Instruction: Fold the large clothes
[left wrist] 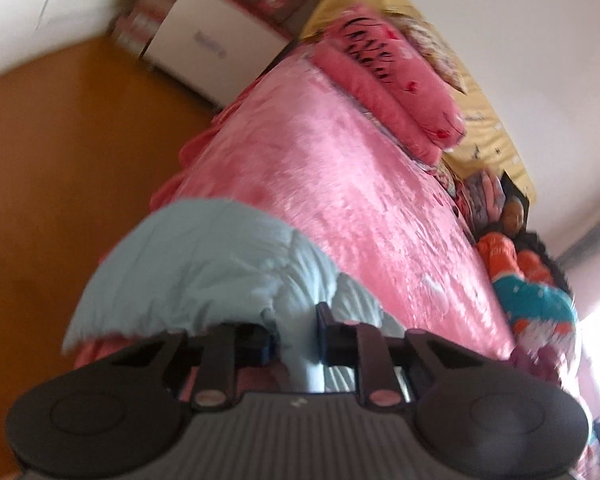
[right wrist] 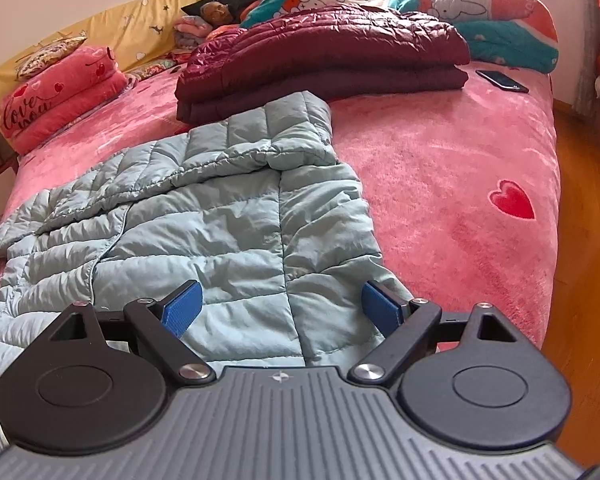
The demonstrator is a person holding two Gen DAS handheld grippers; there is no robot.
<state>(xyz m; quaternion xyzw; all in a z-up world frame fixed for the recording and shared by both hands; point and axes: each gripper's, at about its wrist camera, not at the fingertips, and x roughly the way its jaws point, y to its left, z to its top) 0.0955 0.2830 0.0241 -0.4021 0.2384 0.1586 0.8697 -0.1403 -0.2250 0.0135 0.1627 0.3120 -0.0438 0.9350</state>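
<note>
Pink folded blanket [right wrist: 56, 96] by the headboard, dark script reading "love" with a partly hidden second word beneath, white box [left wrist: 216, 54] beside the bed, grey lettering on its side too blurred to read

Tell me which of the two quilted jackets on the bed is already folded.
The dark maroon jacket, stacked in neat layers farther up the bed. The pale blue jacket lies spread out and rumpled, nearest the right hand-held gripper.
</note>
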